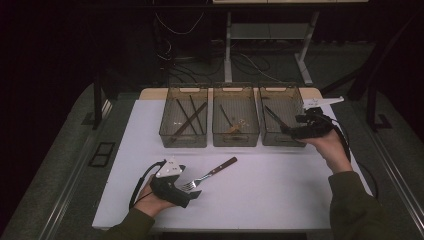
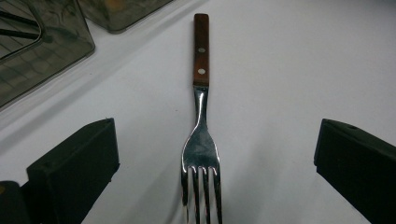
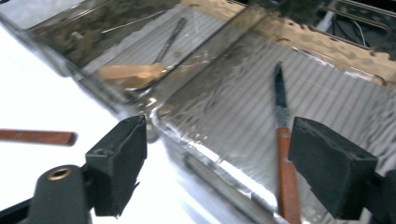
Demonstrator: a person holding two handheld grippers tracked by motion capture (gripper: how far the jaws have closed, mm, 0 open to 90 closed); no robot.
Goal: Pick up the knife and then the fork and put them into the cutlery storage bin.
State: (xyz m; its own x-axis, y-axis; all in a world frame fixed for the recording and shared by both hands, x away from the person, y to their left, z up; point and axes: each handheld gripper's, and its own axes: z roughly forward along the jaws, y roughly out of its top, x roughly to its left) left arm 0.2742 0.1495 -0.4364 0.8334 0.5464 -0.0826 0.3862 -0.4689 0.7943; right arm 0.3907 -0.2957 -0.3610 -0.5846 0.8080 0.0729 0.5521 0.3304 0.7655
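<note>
A fork [image 1: 210, 174] with a wooden handle lies on the white table, tines toward the person. My left gripper [image 1: 195, 192] is open at the tine end; in the left gripper view the fork [image 2: 201, 140] lies between the two spread jaws, untouched. My right gripper [image 1: 286, 128] hovers open at the front edge of the right bin [image 1: 299, 102]. A knife [image 3: 282, 154] with a wooden handle lies inside that bin, just ahead of the jaws, and also appears in the high view as a dark knife [image 1: 273, 117].
Three smoky clear bins stand in a row at the table's far side. The left bin [image 1: 170, 107] holds several dark utensils, the middle bin [image 1: 217, 102] a wooden spoon [image 3: 130, 73] and another utensil. White tabletop [image 1: 280, 195] lies open in front.
</note>
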